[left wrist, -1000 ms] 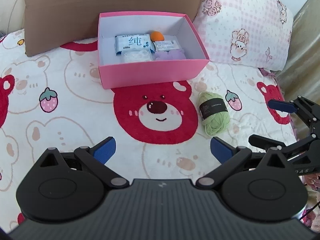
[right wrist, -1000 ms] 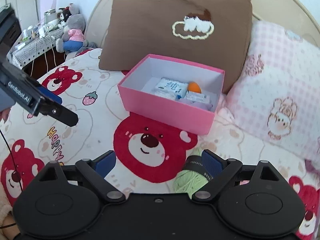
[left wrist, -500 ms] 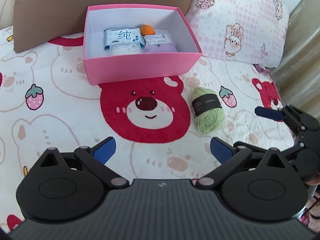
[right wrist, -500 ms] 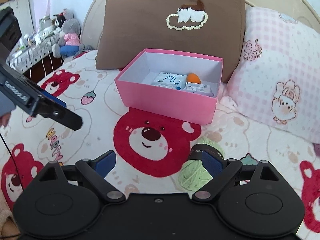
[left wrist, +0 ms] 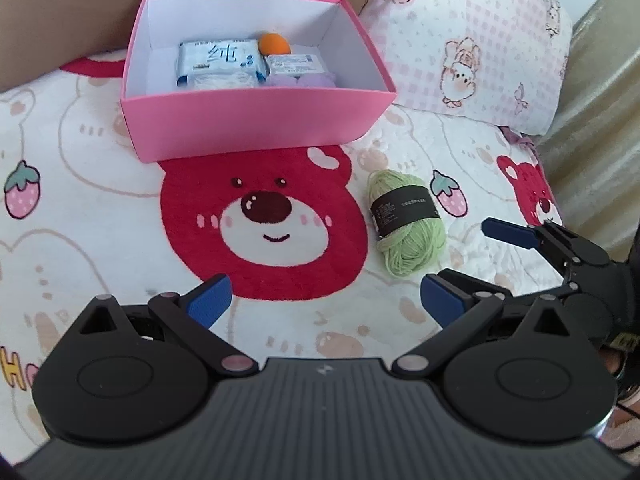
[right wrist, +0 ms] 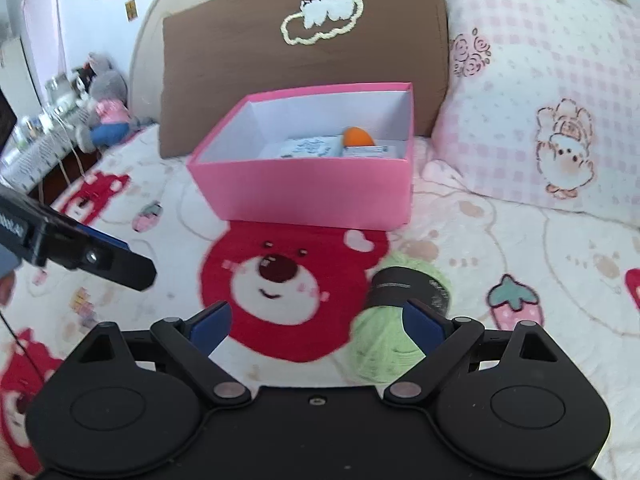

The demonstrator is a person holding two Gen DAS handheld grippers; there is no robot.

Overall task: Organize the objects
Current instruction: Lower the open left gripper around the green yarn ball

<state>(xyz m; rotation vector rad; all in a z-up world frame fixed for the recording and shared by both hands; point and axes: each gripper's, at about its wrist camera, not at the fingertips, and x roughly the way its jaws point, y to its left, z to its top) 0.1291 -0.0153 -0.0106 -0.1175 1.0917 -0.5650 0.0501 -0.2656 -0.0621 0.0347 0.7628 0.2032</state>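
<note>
Already the pink box (left wrist: 256, 122) holds a tissue pack (left wrist: 220, 60) and an orange ball (left wrist: 273, 43); green yarn (left wrist: 408, 224) lies on the blanket near its right corner; right gripper (right wrist: 316, 326) and left gripper (left wrist: 324, 300) gape, empty.

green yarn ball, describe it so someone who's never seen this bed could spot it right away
Find the open pink box on the bear-print blanket, in front of the pillows. Just below its front right corner, right of the big red bear face, lies the green yarn ball by a strawberry print. It is the only loose item outside the box, pale green with a black paper band around it.
</note>
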